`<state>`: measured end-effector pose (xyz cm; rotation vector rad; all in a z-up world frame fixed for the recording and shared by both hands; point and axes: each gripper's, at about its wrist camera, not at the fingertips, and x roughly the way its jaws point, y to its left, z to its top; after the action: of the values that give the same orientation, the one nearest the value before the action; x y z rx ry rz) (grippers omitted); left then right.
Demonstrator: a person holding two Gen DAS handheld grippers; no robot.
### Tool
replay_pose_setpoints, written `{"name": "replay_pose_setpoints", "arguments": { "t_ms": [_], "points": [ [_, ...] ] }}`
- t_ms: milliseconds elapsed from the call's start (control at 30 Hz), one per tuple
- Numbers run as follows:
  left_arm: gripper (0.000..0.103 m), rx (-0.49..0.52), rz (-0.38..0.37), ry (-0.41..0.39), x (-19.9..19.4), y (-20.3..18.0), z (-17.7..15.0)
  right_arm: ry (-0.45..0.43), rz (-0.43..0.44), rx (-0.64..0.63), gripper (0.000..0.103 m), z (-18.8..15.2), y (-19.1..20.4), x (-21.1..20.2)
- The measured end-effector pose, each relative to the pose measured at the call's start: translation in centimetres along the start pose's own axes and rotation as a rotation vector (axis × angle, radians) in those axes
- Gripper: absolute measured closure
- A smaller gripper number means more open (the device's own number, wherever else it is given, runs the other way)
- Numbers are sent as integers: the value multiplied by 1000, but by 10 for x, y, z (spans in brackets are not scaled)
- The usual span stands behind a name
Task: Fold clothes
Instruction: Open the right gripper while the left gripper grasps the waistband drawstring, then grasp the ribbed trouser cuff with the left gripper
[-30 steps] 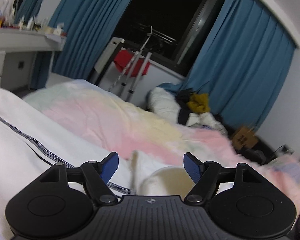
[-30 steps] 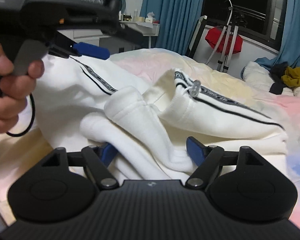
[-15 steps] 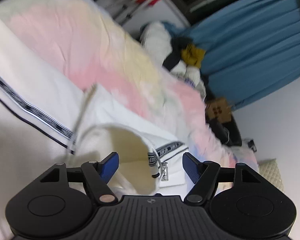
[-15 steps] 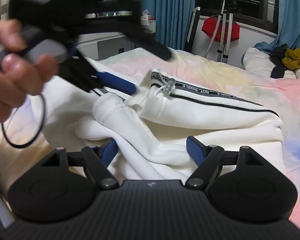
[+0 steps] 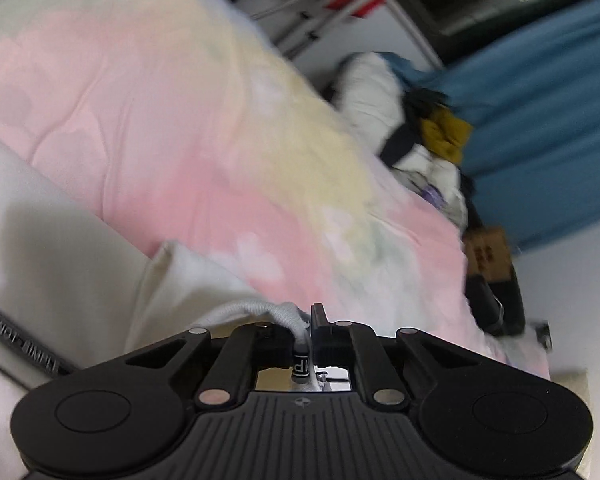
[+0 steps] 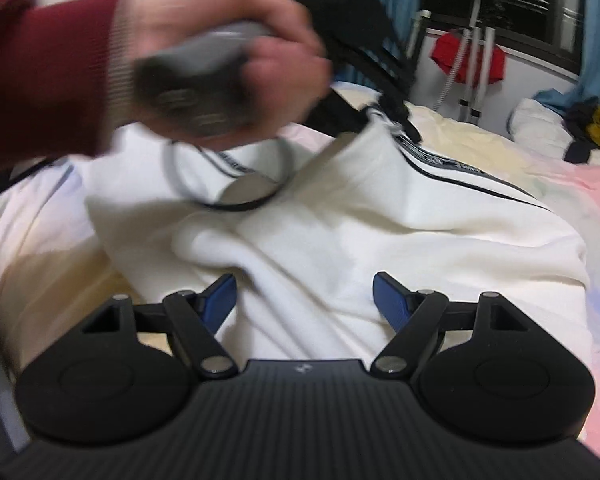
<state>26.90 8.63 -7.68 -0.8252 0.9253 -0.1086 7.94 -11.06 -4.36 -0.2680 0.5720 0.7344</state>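
White fleecy cotton is what we've got pinched in our left gripper (image 5: pixel 309 334): the jaws have just been closing and now sit clamped on the ribbed edge of the white garment (image 6: pixel 340 216), right by its black-and-white lettered tape (image 5: pixel 301 366). Our right gripper (image 6: pixel 304 300) has its jaws wide apart, blue pads (image 6: pixel 388 300) sitting either side of a soft rumpled fold but not squeezing it.

The garment lies crumpled on the bed, thick and matte, with a dark stripe (image 6: pixel 452 168) running along one side. In the right wrist view our left hand (image 6: pixel 228 60), in a dark red knit sleeve (image 6: pixel 48 72), blocks most of the far-left side and is pretty blurred; a black cable loop (image 6: pixel 228 184) dangles under it over the cloth.

Under everything is a pastel quilt (image 5: pixel 180 140), pink and pale yellow, puffy. Further out: blue pleated curtains (image 5: pixel 540 140), a metal rack with something red (image 6: pixel 468 56), and a pile of clothes with a mustard piece (image 5: pixel 446 136).
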Motion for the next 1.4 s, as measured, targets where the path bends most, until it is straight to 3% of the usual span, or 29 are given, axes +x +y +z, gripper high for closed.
{"name": "replay_pose_setpoints", "arguments": {
  "t_ms": [100, 200, 233, 267, 367, 467, 633, 800, 933, 967, 1000, 1067, 1267, 1400],
  "points": [
    [94, -19, 45, 45, 24, 9, 8, 11, 7, -26, 26, -1, 5, 2],
    [92, -10, 16, 58, 24, 17, 7, 4, 22, -8, 26, 0, 1, -1],
    [84, 8, 7, 55, 20, 17, 5, -6, 31, 5, 26, 1, -1, -4],
    [70, 28, 5, 51, 12, 18, 3, -21, 37, 19, 26, 2, -5, -7],
    [47, 87, -15, 5, -25, 22, -8, -70, 54, 73, 26, 5, -16, -17],
    [40, 132, -37, -36, -68, 32, -28, -101, 68, 150, 26, 7, -29, -23],
    [39, 199, -51, -87, -121, 51, -76, -138, 12, 246, 26, 8, -52, -32],
    [39, 280, -105, -114, -132, 55, -116, -171, -73, 393, 26, 1, -83, -37],
    [43, 463, -71, -72, -120, 33, -133, -166, -93, 499, 26, -5, -104, -24],
    [49, 494, -69, -67, -118, 30, -137, -167, -94, 506, 26, -5, -107, -19],
    [56, 509, -69, -63, -117, 30, -139, -171, -95, 504, 26, -5, -109, -15],
    [87, 532, -70, -54, -115, 31, -144, -186, -105, 486, 26, -5, -112, -7],
    [93, 628, -79, -21, -131, 31, -158, -205, -138, 406, 26, -1, -108, 22],
    [93, 612, -14, 52, -120, 42, -165, -87, -178, 341, 26, -5, -102, 53]
  ]
}}
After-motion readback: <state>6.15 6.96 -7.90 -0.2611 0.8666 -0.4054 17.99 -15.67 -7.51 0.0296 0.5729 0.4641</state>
